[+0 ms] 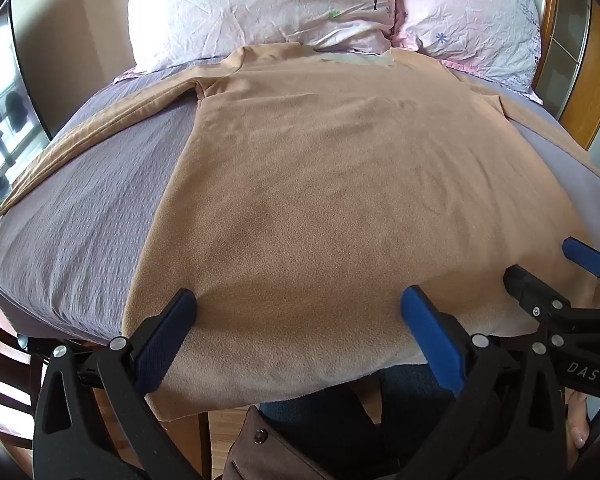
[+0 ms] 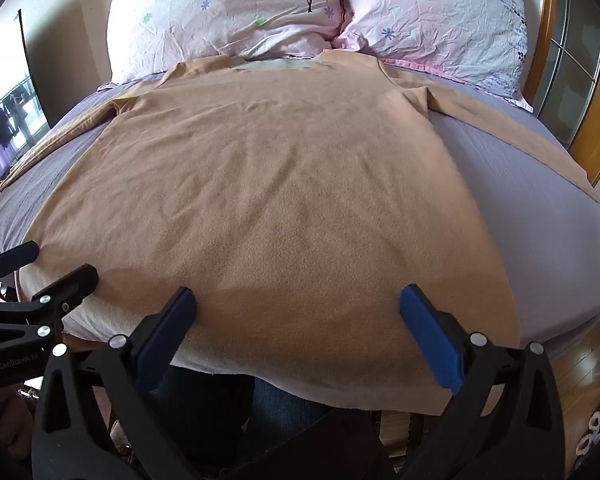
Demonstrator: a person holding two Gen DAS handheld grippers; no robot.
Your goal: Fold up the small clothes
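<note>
A tan long-sleeved fleece top lies flat on the bed, collar toward the pillows, hem hanging over the near edge; it also shows in the right wrist view. Its sleeves stretch out to the left and right. My left gripper is open over the hem's left part, holding nothing. My right gripper is open over the hem's right part, holding nothing. The right gripper also shows at the right of the left wrist view, and the left gripper at the left of the right wrist view.
The bed has a lilac sheet. Two pink floral pillows lie at the head. A wooden headboard frame stands at the right. A window is at the left. The person's legs in jeans are below the bed edge.
</note>
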